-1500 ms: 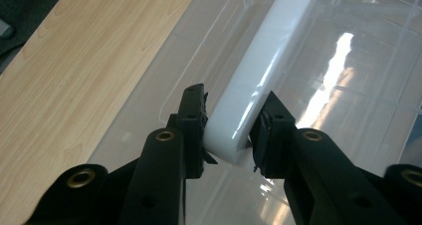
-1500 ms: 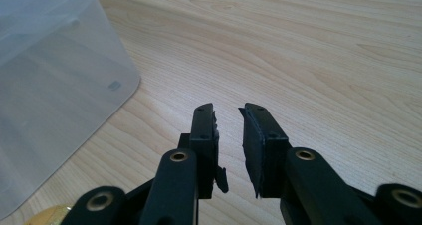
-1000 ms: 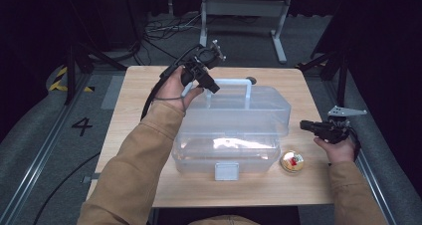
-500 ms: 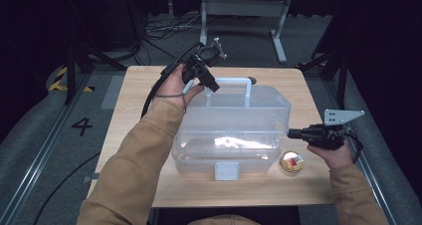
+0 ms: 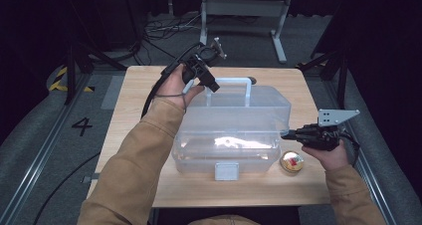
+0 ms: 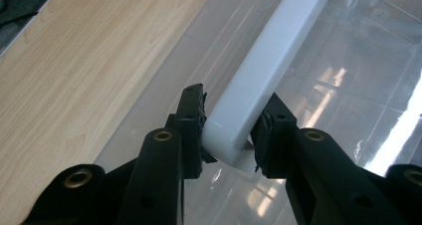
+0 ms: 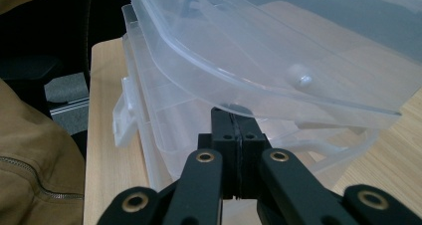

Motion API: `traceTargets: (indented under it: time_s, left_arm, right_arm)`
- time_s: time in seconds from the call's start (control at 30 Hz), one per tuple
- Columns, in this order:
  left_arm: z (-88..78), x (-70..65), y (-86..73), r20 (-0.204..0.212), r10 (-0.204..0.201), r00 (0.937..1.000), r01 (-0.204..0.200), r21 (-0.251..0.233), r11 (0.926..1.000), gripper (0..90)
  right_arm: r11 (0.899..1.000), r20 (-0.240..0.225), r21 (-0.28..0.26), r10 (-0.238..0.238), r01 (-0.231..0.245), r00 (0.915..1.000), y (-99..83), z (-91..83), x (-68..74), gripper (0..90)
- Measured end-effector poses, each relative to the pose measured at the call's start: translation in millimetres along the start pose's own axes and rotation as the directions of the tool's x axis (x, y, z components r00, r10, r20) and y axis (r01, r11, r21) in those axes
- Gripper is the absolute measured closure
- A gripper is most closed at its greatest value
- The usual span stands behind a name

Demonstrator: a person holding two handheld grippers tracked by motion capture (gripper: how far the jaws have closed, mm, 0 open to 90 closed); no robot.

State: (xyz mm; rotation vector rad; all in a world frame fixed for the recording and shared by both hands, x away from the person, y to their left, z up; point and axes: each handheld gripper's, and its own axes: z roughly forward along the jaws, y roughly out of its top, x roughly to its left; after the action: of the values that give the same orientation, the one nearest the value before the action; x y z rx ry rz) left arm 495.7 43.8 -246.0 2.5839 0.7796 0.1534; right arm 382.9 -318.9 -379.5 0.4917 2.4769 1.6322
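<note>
In the high view we are seeing one light wooden table [image 5: 134, 110] carrying one clear plastic storage box [image 5: 234, 128] with a white rectangular handle [image 5: 234, 80] along its far edge and one white latch [image 5: 226, 170] at the middle of its near wall. One small round gold-coloured tin with a red mark on top [image 5: 291, 161] is lying on the table just beside the box's near right corner. We are holding two tools. The left tool [image 5: 211, 83] is sitting at the handle's left end, and the right tool [image 5: 286, 134] is pointing at the box's right side, at the seam under the lid. One white numeral, "4" [image 5: 82, 126], is showing on the grey floor to the left of the table; we are reading no other writing.

In the left gripper view the left tool [image 6: 231, 130] is clamping the white handle [image 6: 263, 70], one pad pressing on each side of the bar's end, above the clear lid [image 6: 343, 80].

In the right gripper view the right tool [image 7: 238, 130] is standing with its two jaws pressed together and nothing between them, its tips just under the edge of the clear lid [image 7: 239, 51], which is tilting up off the box's lower part [image 7: 164, 130]. One tan sleeve [image 7: 30, 160] is showing at the left.
</note>
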Motion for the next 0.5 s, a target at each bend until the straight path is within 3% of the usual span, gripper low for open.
traceTargets:
  time_s: [0.17,0.33,0.5]
  left_arm:
    - [-0.7,-0.2,-0.5,0.019,-0.009,0.9998,0.009,0.005,1.0000,68.0]
    - [-3.0,-2.7,-1.2,0.033,-0.010,0.9994,0.010,-0.018,0.9998,54.9]
    - [-10.6,-3.3,-3.1,0.027,-0.021,0.9994,0.023,-0.054,0.9983,50.7]
  right_arm:
    - [1.000,0.008,0.018,-0.004,0.003,1.0000,1.2,2.3,0.3,90.0]
    - [1.000,0.006,0.019,0.003,-0.003,1.0000,3.1,3.0,-1.4,90.0]
    - [1.000,0.004,0.018,0.002,-0.002,1.0000,4.6,3.4,-2.8,90.0]
